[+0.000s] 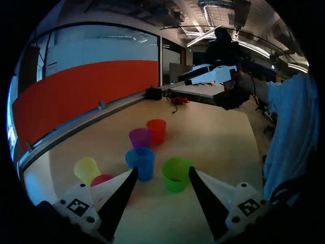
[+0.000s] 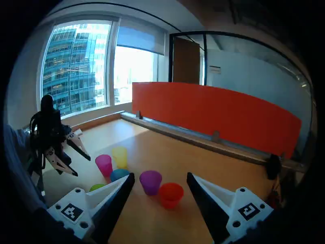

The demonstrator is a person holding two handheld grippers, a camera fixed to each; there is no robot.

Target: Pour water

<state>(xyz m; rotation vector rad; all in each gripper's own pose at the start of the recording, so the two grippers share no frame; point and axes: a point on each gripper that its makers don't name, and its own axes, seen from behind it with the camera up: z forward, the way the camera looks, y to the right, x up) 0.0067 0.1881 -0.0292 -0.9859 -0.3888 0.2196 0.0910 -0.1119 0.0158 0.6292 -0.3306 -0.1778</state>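
At the bottom of the left gripper view, the left gripper (image 1: 162, 168) is seen with its two fingers spread wide, and nothing is held between them. Six cups are set close together on the wooden surface (image 1: 219, 134) in front of it. The blue cup (image 1: 140, 162) and the green cup (image 1: 176, 174) are seen nearest, just past the fingertips. The purple cup (image 1: 140, 138) and the red cup (image 1: 157, 131) are placed behind them, side by side. The yellow cup (image 1: 86, 169) and the pink cup (image 1: 101, 179) are found to the left, and the pink cup is partly hidden by a finger. Whether water is in any cup cannot be told. Farther off, the right gripper (image 1: 182, 80) is held up over the surface by a hand (image 1: 235, 83), next to a pale blue sleeve (image 1: 288, 122). An orange wall panel (image 1: 81, 93) is seen on the left.

In the right gripper view, the right gripper (image 2: 160, 175) is seen at the bottom with its fingers wide apart too, and nothing is gripped. The purple cup (image 2: 150, 181) and the red cup (image 2: 170, 194) are seen between the fingers. The other four cups are grouped to the left. The left gripper (image 2: 83, 166) is held near them, fingers apart. A big window (image 2: 77, 65) is seen behind.
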